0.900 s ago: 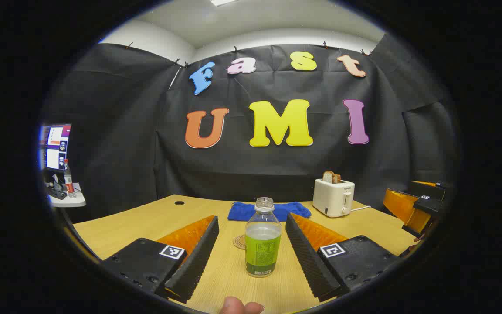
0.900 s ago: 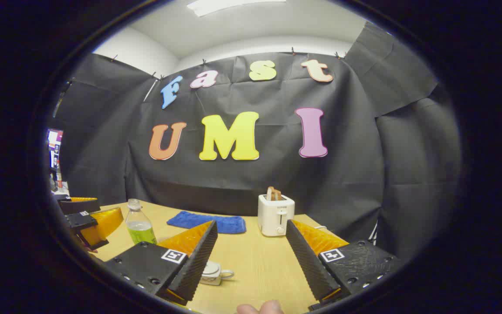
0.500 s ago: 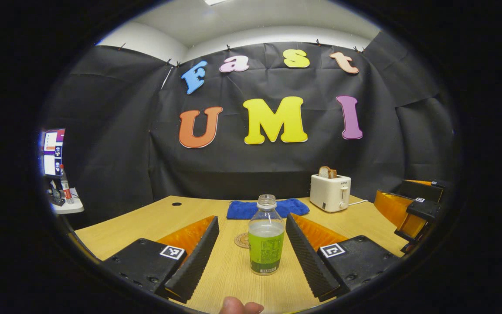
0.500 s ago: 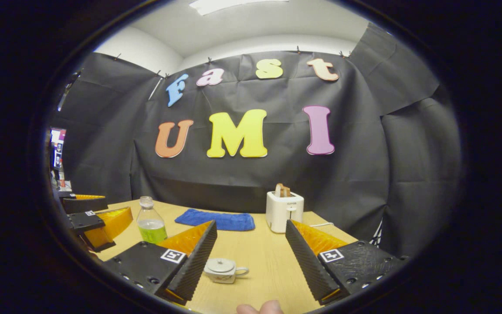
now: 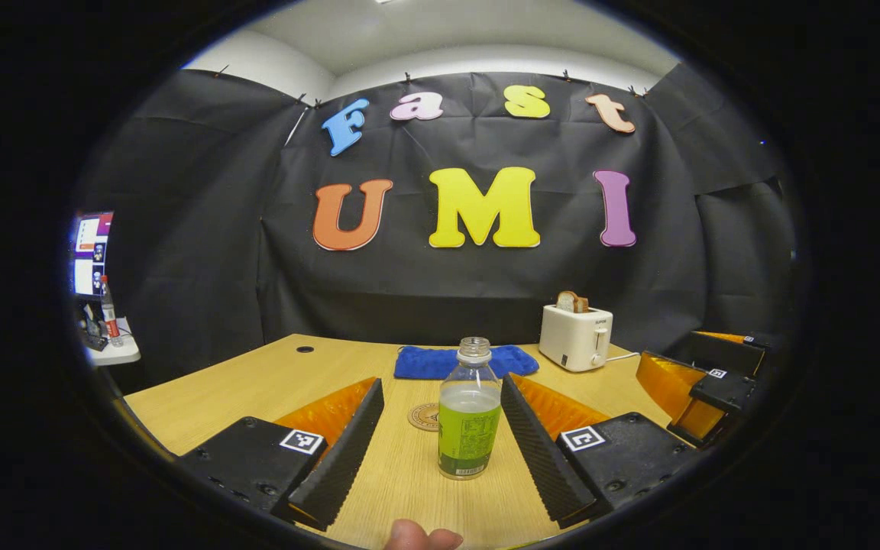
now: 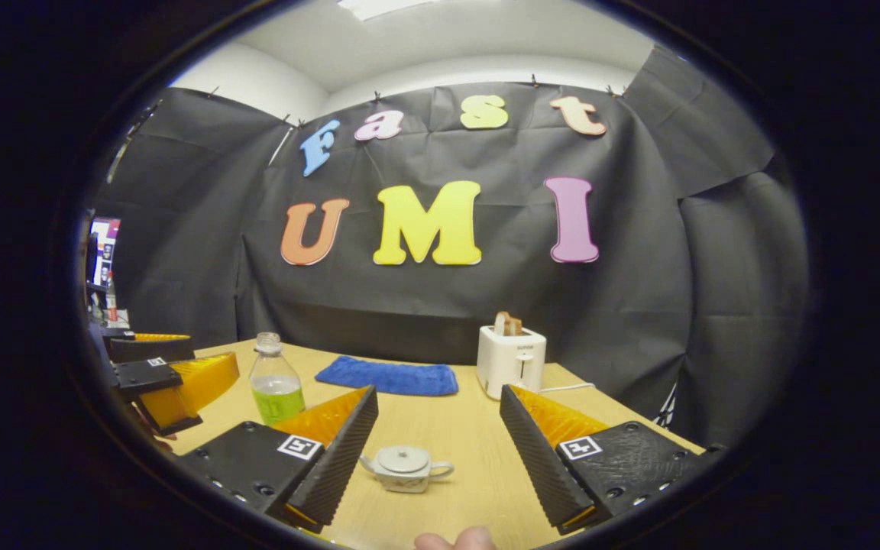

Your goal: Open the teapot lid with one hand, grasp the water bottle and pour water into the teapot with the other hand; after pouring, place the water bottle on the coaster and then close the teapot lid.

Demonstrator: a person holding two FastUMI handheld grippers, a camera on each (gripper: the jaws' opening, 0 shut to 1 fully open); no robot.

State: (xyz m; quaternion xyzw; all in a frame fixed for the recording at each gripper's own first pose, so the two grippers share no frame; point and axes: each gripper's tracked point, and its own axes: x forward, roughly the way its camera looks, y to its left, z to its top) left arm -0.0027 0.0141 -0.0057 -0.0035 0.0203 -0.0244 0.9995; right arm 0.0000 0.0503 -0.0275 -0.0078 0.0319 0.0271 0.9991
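An uncapped clear water bottle (image 5: 470,412) with green liquid and a green label stands upright on the wooden table (image 5: 257,382). My left gripper (image 5: 440,451) is open, and the bottle stands between its fingertips, closer to the right finger, untouched. A round coaster (image 5: 424,417) lies just behind the bottle to its left. In the right gripper view a small white teapot (image 6: 406,468) with its lid on sits between the open fingers of my right gripper (image 6: 440,451), a little ahead. The bottle (image 6: 276,380) and the left gripper (image 6: 173,378) appear there at the left.
A blue cloth (image 5: 464,360) lies at the table's back, with a white toaster (image 5: 575,338) holding bread to its right. A side shelf with a monitor (image 5: 88,256) stands far left. The right gripper (image 5: 703,378) shows at the right edge of the left gripper view.
The right gripper has swung so that the teapot came out from behind its left finger into the gap between the fingers. The left gripper shifted slightly; the bottle now sits nearer its right finger.
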